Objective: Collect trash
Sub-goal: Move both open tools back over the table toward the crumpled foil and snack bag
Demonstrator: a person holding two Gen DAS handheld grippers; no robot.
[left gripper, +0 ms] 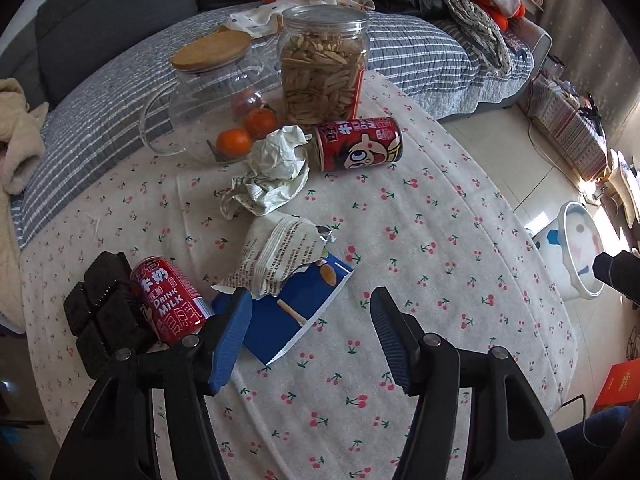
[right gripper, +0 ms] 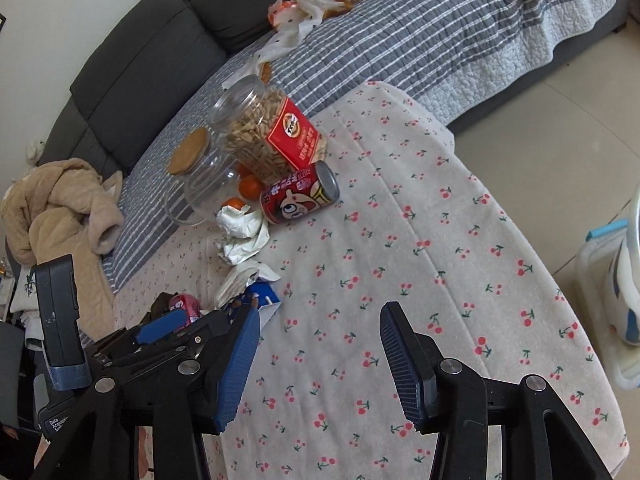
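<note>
We hold the left gripper [left gripper: 312,320] with its jaws apart and nothing between them, above the cherry-print tablecloth [left gripper: 420,220]; the blue pad on one finger overlaps the edge of the blue snack box [left gripper: 288,312] in the left wrist view, though we cannot tell whether it touches. We hold the right gripper [right gripper: 320,344] likewise parted and empty over bare cloth. We take the blue snack box as the landmark. A torn white wrapper [left gripper: 280,256] with printed text lies on top of the box, at its far side. Just beside the box, toward the near table edge, a red milk can [left gripper: 172,300] lies on its side, touching a stack of dark chocolate biscuits [left gripper: 100,308]. Beyond the box, toward the sofa, a crumpled white paper [left gripper: 272,172] rests on the cloth. A second red can [left gripper: 358,144] lies on its side just beside that paper. Farther from the box stand a clear jar of seeds [left gripper: 320,68] and a glass pitcher with a wooden lid [left gripper: 208,92], with two oranges [left gripper: 248,132] near the pitcher's base. Well apart from the box, on the floor past the table edge, stands a white bin [left gripper: 580,248]. Behind the table runs a grey sofa [right gripper: 160,40] under a striped blanket [right gripper: 380,28].
</note>
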